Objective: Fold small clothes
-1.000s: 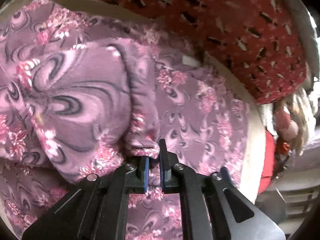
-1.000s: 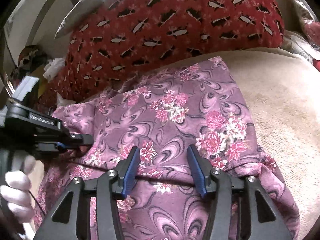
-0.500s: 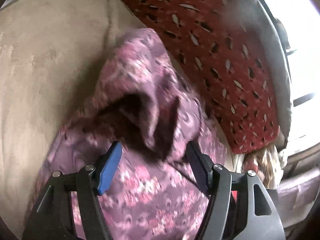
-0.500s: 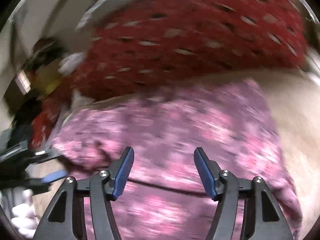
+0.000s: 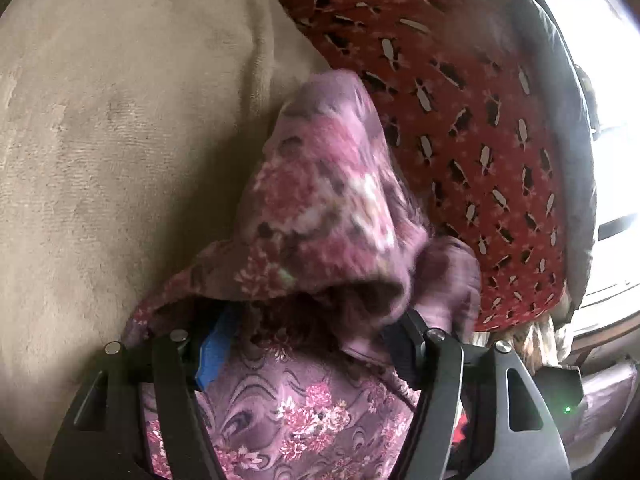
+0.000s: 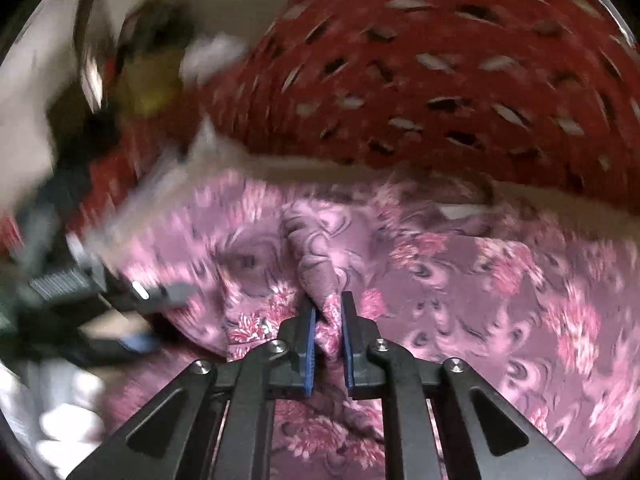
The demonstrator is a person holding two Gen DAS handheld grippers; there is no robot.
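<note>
Right gripper (image 6: 328, 316) pinches a fold of the floral garment (image 6: 460, 280) at lower centre; left gripper (image 5: 312, 344) fingers spread apart, cloth draped over them.

Soft, matt floral cloth (image 6: 460, 280) is bunching between the right claw's (image 6: 328, 320) matt black plastic fingers. Ahead of the left claw (image 5: 308, 344), a napped beige cover (image 5: 120, 140) and red printed fabric (image 5: 460, 100) are showing.
</note>
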